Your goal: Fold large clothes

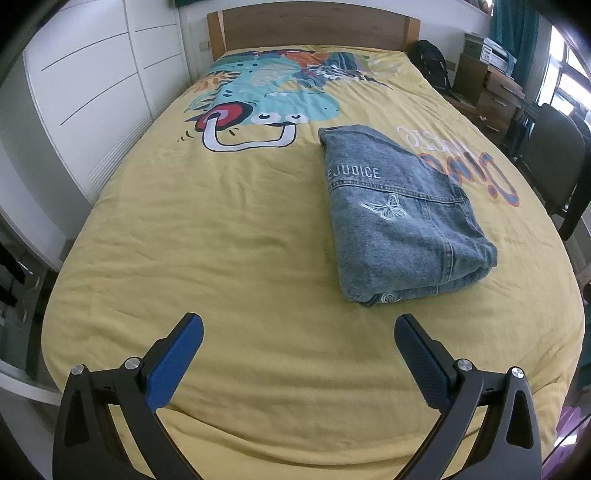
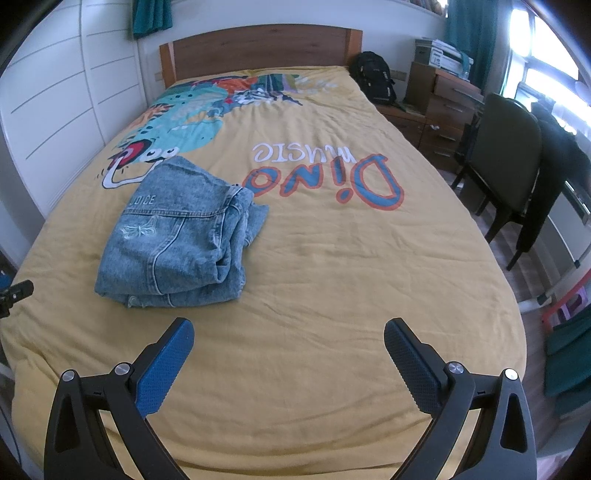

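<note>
A blue denim jacket [image 1: 399, 218] lies folded into a compact rectangle on the yellow dinosaur-print bed cover [image 1: 221, 229], with a white butterfly and lettering on top. In the right wrist view the jacket [image 2: 177, 236] lies to the left, its layered folded edges facing right. My left gripper [image 1: 299, 328] is open and empty, above the cover just short of the jacket's near edge. My right gripper [image 2: 289, 332] is open and empty, near and right of the jacket. Neither touches it.
A wooden headboard [image 1: 314, 27] stands at the far end. White wardrobe doors [image 1: 92, 92] run along the left. On the right are a black backpack [image 2: 373, 75], wooden drawers [image 2: 443, 110] and a dark chair [image 2: 506, 162] with a dark garment.
</note>
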`<state>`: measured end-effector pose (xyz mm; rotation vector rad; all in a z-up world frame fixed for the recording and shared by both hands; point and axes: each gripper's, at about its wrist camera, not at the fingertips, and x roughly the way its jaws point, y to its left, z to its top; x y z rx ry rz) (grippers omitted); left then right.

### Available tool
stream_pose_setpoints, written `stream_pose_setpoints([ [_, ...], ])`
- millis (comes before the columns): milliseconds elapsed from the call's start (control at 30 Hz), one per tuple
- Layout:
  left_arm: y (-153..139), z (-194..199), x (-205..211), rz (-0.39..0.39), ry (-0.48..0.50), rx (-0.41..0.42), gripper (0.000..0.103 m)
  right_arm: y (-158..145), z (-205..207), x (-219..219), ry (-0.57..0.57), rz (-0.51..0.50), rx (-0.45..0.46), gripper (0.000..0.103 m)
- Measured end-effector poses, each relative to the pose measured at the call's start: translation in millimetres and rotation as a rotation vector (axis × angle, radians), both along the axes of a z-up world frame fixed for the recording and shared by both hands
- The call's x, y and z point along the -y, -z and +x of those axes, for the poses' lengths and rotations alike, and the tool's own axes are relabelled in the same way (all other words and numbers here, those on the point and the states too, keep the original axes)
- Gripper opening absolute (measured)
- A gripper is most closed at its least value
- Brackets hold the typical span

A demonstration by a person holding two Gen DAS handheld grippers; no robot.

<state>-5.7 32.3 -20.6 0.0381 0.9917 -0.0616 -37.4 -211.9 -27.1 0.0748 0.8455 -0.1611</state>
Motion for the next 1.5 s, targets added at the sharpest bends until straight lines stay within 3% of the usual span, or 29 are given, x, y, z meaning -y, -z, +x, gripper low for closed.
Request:
stream_pose_setpoints([
  [1500, 9, 1, 5, 0.002, 0.025, -0.014, 0.102, 13, 2, 3, -0.033, 0.000, -0.064, 0.103],
])
